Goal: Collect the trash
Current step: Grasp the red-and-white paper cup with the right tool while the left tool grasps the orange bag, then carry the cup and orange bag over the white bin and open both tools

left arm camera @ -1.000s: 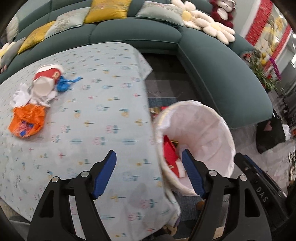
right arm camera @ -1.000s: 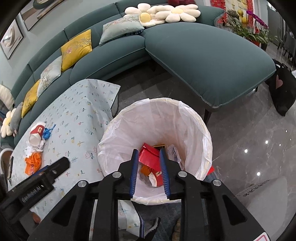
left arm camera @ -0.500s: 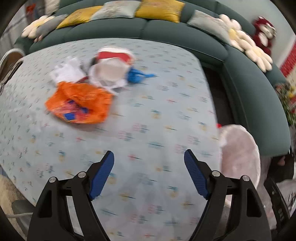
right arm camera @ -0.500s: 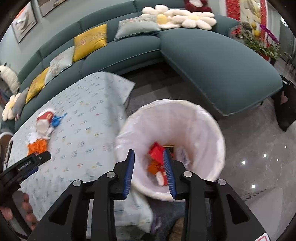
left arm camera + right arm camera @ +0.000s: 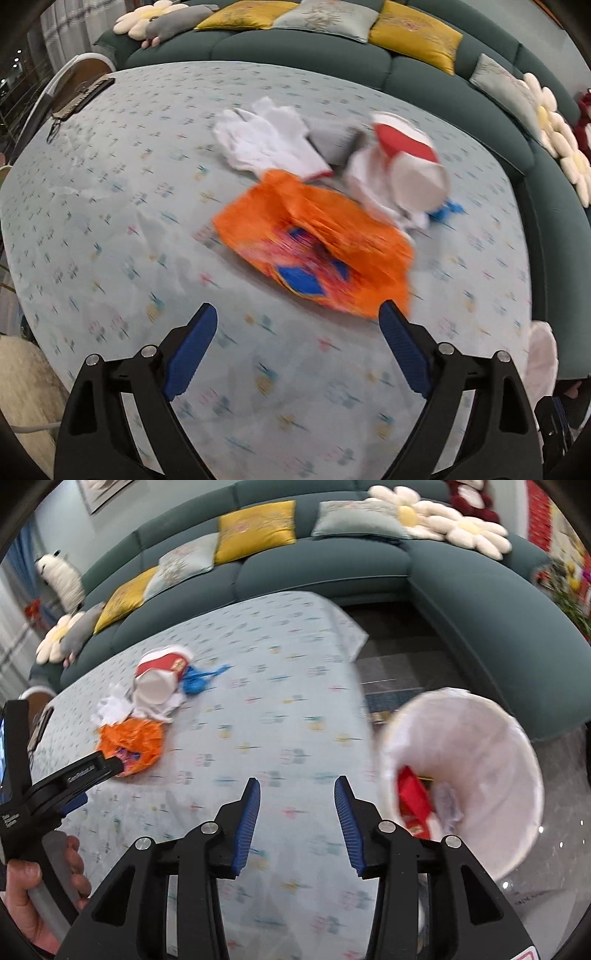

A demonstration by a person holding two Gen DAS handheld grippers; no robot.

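Our left gripper hung over the near part of the table, its blue-padded jaws spread wide and having just been opening, with nothing between them but patterned cloth. Just beyond its right fingertip lay the orange wrapper, crumpled, with blue patches showing; the pad edged against it in the view, though we could not tell whether they touched. Past the wrapper, farther off, we saw white gloves to the left and a tipped red-and-white paper cup to the right, with a scrap of blue plastic near the cup's right side. Our right gripper stood about half open, jaws also just having been opening, empty, over the near right part of the table. To its right, off the table edge, stood the bin lined with a white bag, a red packet and pale scraps lying inside. At the left of that view a hand gripped the left tool's handle. A dark green sofa with yellow and grey cushions curved behind the table.
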